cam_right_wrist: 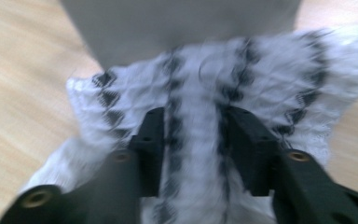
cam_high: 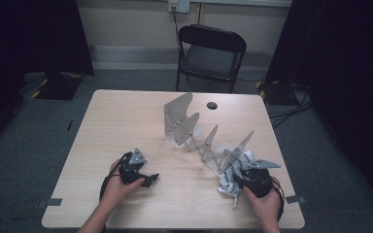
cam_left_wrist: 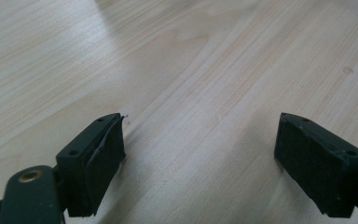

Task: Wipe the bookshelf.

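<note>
**Operator:** Status of the right gripper (cam_right_wrist: pixel 193 121), as I read it from here: its jaws stand apart. The black-and-white patterned cloth (cam_right_wrist: pixel 261 70) lies between and beneath them, and the pads do not appear to press on it. The picture is blurred, so I treat that as a judgement.

**Assistant:** Where is the cloth in relation to the rack (cam_high: pixel 209 141)?

**Operator:** It is bunched at the rack's near right end, touching the last grey plate and partly draped against it. The right gripper sits just at that end, on the person's side.

**Assistant:** Procedure for the step?

**Operator:** 1. I would centre the jaws over a raised fold of cloth, not over a flat layer, so that both pads meet fabric. 2. I would keep the fingertips clear of the rack's end plate, because a pad that catches the metal may drag the whole rack. 3. I would close fully before lifting, then raise the cloth straight off the rack's end.

**Assistant:** And the left gripper (cam_left_wrist: pixel 200 119)?

**Operator:** Its jaws are wide apart with nothing between them. It rests low over the bare table (cam_high: pixel 126 121), well apart from the rack's near left side. I would bring it to the rack's middle only if the rack needs steadying.
</note>
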{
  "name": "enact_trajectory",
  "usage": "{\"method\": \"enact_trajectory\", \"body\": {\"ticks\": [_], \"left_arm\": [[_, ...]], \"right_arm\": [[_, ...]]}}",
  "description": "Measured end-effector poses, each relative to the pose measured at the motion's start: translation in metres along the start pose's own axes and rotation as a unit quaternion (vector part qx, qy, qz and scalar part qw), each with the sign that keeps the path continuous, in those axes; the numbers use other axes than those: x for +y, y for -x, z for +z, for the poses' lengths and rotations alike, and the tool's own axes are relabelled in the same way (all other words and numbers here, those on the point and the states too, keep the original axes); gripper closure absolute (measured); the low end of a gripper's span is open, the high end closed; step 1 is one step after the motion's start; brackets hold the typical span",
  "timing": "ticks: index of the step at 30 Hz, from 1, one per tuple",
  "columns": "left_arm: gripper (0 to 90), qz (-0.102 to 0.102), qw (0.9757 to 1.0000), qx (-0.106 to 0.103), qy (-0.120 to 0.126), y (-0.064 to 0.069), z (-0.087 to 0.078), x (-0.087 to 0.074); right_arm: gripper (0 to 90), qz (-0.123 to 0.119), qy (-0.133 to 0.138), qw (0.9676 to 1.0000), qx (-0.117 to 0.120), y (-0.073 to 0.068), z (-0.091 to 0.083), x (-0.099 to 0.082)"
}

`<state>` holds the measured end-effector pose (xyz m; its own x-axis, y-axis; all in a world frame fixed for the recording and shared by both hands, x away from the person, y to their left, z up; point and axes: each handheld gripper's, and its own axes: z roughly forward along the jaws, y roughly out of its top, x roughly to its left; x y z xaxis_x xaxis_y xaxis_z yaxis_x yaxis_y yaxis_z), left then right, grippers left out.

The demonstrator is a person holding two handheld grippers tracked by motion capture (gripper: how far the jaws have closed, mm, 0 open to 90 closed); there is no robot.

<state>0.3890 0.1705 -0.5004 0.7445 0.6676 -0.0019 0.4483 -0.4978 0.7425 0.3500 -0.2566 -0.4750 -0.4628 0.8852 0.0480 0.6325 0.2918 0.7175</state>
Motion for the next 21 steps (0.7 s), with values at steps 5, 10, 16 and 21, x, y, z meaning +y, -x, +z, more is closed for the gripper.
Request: {"method": "enact_trajectory", "body": {"ticks": [5, 10, 16, 21], "left_arm": [[15.6, 0.0, 1.0, 0.0, 0.0, 0.0, 0.0, 0.0], [15.6, 0.0, 1.0, 0.0, 0.0, 0.0, 0.0, 0.0], [15.6, 0.0, 1.0, 0.0, 0.0, 0.0, 0.0, 0.0], [15.6, 0.0, 1.0, 0.0, 0.0, 0.0, 0.0, 0.0]], "right_arm": [[33.4, 0.0, 0.008, 0.9996, -0.028, 0.008, 0.002, 0.001], [39.9, -0.002, -0.001, 0.9998, -0.021, 0.01, 0.014, -0.003], [70.6, -0.013, -0.004, 0.9999, -0.008, 0.009, 0.012, -0.002], [79.8, -0.012, -0.005, 0.9999, 0.001, 0.01, 0.01, -0.002]]}}
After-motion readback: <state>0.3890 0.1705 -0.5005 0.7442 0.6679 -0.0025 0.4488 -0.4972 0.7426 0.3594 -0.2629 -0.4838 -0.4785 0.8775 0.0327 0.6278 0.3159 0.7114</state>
